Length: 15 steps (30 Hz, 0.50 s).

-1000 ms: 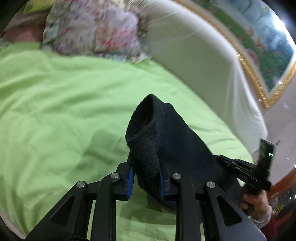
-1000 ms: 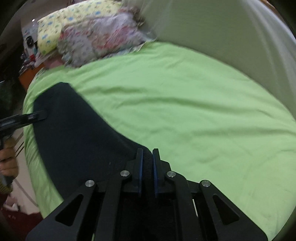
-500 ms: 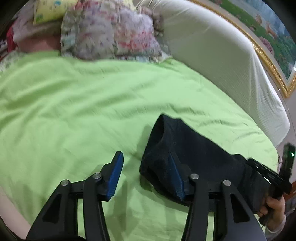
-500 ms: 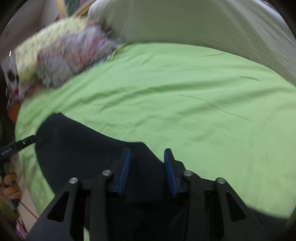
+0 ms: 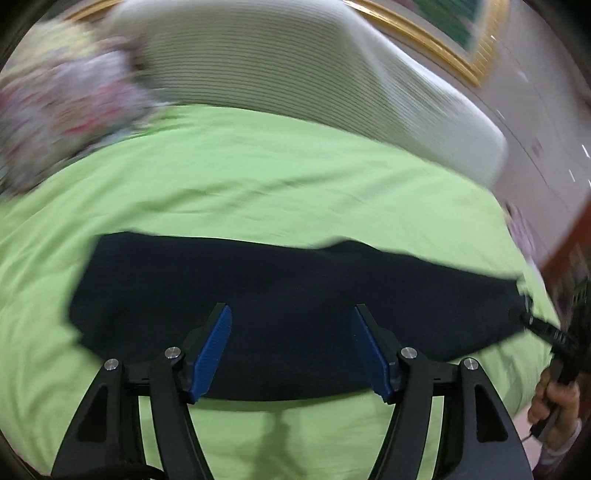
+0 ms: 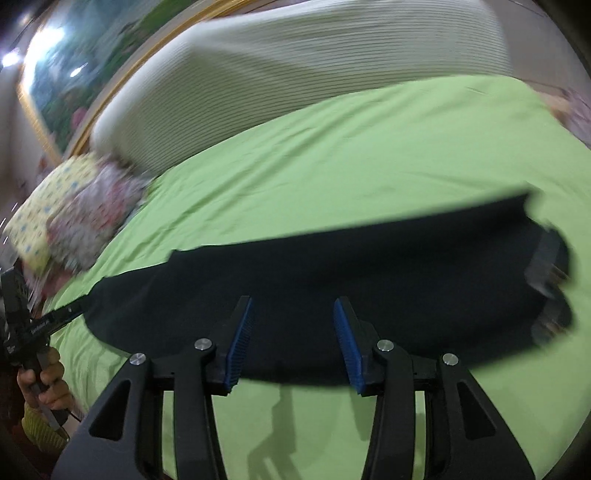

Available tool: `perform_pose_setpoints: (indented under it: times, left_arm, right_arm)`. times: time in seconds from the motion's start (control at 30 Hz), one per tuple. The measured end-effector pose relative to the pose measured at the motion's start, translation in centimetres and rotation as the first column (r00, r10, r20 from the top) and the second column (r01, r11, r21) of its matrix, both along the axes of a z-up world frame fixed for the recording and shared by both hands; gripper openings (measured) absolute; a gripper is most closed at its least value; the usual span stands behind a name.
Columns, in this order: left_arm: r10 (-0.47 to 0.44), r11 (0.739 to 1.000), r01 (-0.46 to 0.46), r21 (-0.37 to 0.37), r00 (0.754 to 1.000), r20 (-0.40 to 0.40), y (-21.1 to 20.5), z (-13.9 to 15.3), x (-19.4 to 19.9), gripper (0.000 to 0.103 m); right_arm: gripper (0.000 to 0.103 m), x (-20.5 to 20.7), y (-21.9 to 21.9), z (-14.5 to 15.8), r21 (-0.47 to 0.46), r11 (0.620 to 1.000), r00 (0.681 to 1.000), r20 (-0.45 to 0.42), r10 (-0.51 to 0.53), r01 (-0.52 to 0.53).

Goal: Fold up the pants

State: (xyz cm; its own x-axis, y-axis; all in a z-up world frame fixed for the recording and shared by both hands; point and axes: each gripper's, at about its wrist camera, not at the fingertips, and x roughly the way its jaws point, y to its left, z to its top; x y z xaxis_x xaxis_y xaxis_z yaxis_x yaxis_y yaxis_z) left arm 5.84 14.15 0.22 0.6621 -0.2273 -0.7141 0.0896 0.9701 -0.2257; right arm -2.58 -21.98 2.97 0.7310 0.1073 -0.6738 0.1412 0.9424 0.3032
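Your left hand-held gripper (image 5: 291, 349) stands wide, blue pads (image 5: 210, 354) well apart, nothing between them. Your right hand-held gripper (image 6: 293, 341) is also spread, somewhat less wide, pads (image 6: 240, 341) clear of the cloth.

The pants (image 5: 280, 295) lie flat on the bed (image 5: 240, 170) as a long dark band running from 9 o'clock to 3 o'clock across each wrist view, just beyond both sets of fingertips. In the right wrist view the pants (image 6: 332, 266) end at 3 o'clock in a ragged edge; detail there is blurred.

The green sheet on the bed (image 6: 351, 147) shows light creases. A white ribbed headboard (image 5: 295, 66) sits at 12 o'clock, a gold picture frame (image 5: 424, 33) at 1 o'clock behind it. Floral pillows (image 5: 62, 110) lie at 10 o'clock in the left view and at 9 o'clock in the right view (image 6: 81, 210).

In the left view the tip of the other gripper (image 5: 543, 328) touches the end of the pants at 3 o'clock, with your right hand (image 5: 557, 402) on its grip. In the right view your left hand (image 6: 44, 376) appears at 8 o'clock.

Both views are motion-blurred.
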Motion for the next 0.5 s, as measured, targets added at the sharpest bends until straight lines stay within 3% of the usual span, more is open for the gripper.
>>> perform_pose_setpoints:
  times: [0.13, 0.23, 0.37, 0.5]
  left_arm:
    - [-0.186, 0.982, 0.187, 0.035, 0.982, -0.03, -7.1, -0.8, 1.0, 0.069]
    - [-0.317, 0.945, 0.32, 0.07, 0.947, -0.049, -12.0, -1.4, 1.4, 0.069]
    - [-0.476, 0.871, 0.48, 0.099, 0.877, -0.066, -17.1, -1.8, 1.5, 0.071]
    - [-0.576, 0.797, 0.581, 0.165, 0.813, -0.084, -21.1, -2.3, 1.2, 0.071]
  right_arm:
    - [0.047, -3.1, -4.4, -0.2, 0.016, 0.991, 0.991, -0.009, -0.131, 0.132]
    - [0.047, -4.2, -7.1, -0.4, 0.071, 0.975, 0.978, 0.002, -0.21, 0.209]
    - [0.047, -3.9, -9.0, -0.2, 0.118, 0.963, 0.968, 0.025, -0.248, 0.244]
    - [0.047, -3.3, -10.5, -0.5, 0.159, 0.944, 0.955, 0.017, -0.296, 0.29]
